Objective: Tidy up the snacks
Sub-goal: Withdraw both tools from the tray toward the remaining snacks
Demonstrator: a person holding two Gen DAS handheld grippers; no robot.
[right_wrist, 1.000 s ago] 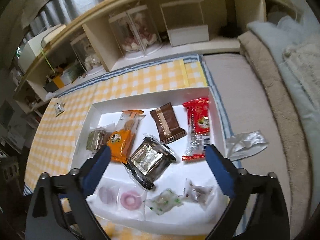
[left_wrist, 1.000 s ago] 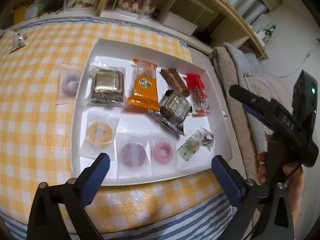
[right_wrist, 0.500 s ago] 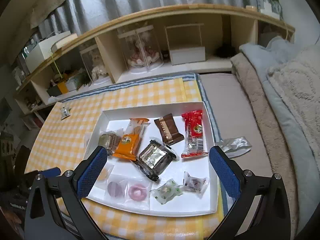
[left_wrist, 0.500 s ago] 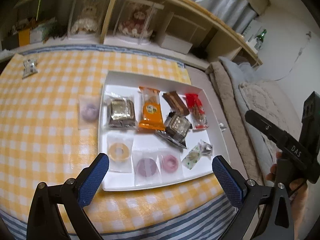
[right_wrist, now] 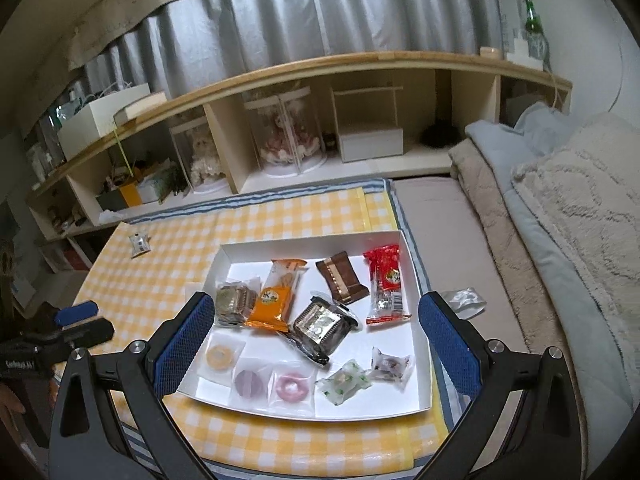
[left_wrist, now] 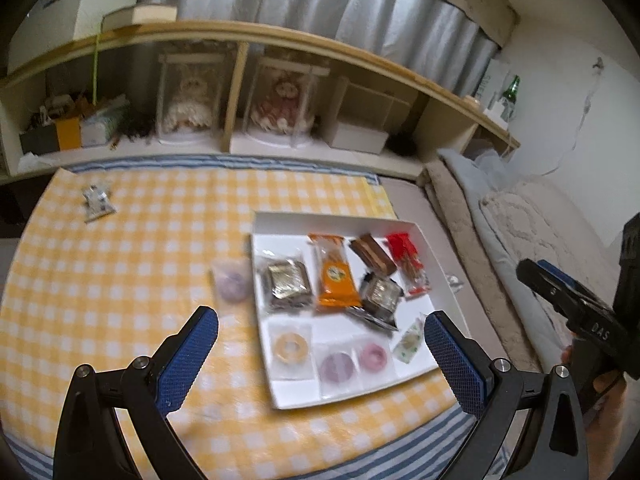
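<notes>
A yellow checked worktop point(right_wrist: 304, 216) is lying ahead of both grippers, carrying a white tray point(right_wrist: 416, 280) of wrapped snacks. The right gripper point(right_wrist: 312, 336) is hovering wide open over the tray, empty. The left gripper point(left_wrist: 320, 344) is gaping wide too, holding nothing, with a purple ring snack point(left_wrist: 232, 282) sitting on the worktop just ahead of its left finger, beside the tray.

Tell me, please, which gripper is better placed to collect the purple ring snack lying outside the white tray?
Left, probably. The purple ring snack lies on the checked cloth beside the white tray's left wall, just ahead of the left gripper, whose jaws are open. The right gripper hovers over the tray.
</notes>
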